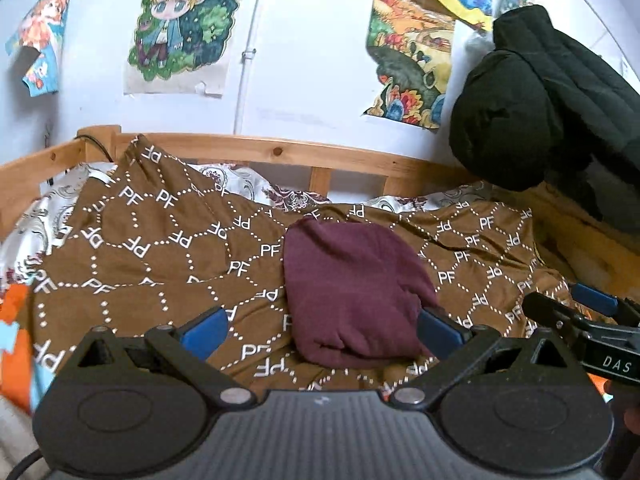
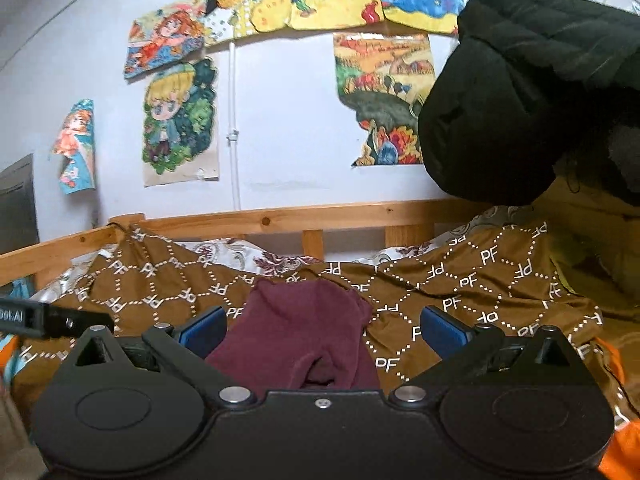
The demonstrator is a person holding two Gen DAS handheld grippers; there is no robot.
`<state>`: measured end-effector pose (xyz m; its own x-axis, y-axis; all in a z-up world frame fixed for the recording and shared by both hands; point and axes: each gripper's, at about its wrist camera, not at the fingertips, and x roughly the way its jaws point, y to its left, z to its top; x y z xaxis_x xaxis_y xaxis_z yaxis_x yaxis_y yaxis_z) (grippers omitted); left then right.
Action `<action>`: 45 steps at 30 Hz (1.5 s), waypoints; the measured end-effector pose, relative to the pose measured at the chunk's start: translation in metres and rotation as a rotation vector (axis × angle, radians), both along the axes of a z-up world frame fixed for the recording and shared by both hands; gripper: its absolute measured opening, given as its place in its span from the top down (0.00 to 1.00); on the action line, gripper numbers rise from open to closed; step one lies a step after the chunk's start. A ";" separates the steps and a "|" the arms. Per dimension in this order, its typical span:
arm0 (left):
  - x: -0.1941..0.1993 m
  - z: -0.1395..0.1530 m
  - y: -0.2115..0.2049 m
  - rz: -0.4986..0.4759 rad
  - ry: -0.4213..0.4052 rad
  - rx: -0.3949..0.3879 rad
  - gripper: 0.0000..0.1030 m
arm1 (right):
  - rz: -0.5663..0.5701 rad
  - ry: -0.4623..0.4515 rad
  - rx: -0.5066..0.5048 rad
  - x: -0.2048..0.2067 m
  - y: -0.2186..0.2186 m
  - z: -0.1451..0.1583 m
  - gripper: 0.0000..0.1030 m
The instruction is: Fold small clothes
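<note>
Nearest your lens, the left gripper (image 1: 322, 330) is standing released, its blue pads wide apart and pressing on nothing. Just ahead of it, nearer its right pad, the maroon garment (image 1: 354, 292) is lying in a rounded bundle on the brown bedspread (image 1: 160, 252). It is looking folded already, so I judge the step in hand to be checking and tidying it. Before you are letting it be, look for loose edges poking out of the bundle; if one is showing, approach low, pinch only that edge, and avoid catching the bedspread underneath.

Further right, your right gripper (image 2: 322, 330) is also standing released and empty, with the same garment lying just in front, between its pads and toward the left one.

As for writing, "PF" is repeating across the bedspread inside dotted diamonds, and "DAS" is showing on the right gripper's body at the left view's right edge.
</note>
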<state>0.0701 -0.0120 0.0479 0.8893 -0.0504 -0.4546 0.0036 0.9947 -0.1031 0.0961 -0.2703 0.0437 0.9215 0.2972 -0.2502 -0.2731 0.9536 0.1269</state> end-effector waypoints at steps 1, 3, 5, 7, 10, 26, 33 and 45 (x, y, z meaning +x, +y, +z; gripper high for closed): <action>-0.005 -0.001 0.000 0.000 0.000 0.008 0.01 | 0.001 -0.001 -0.010 -0.009 -0.001 -0.001 0.01; -0.016 -0.003 -0.002 0.001 0.001 0.024 0.01 | -0.004 0.006 -0.019 -0.022 -0.001 -0.004 0.01; -0.023 -0.005 -0.003 -0.003 0.004 0.031 0.01 | -0.008 0.012 -0.018 -0.034 -0.002 -0.006 0.01; -0.029 -0.007 -0.005 -0.003 0.011 0.035 0.01 | -0.017 0.023 -0.011 -0.041 -0.003 -0.007 0.01; -0.035 -0.011 -0.007 -0.012 0.022 0.051 0.01 | -0.031 0.034 -0.006 -0.049 -0.004 -0.006 0.01; -0.035 -0.029 -0.007 0.015 0.105 0.077 0.01 | -0.068 0.083 -0.047 -0.065 -0.004 -0.023 0.01; -0.033 -0.029 -0.006 0.014 0.110 0.081 0.01 | -0.062 0.091 -0.052 -0.062 -0.002 -0.025 0.01; -0.033 -0.029 -0.006 0.013 0.110 0.082 0.01 | -0.065 0.094 -0.049 -0.062 -0.002 -0.025 0.01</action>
<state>0.0369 -0.0183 0.0192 0.8342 0.0019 -0.5515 -0.0161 0.9996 -0.0210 0.0339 -0.2725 0.0183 0.9103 0.2226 -0.3490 -0.1991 0.9746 0.1023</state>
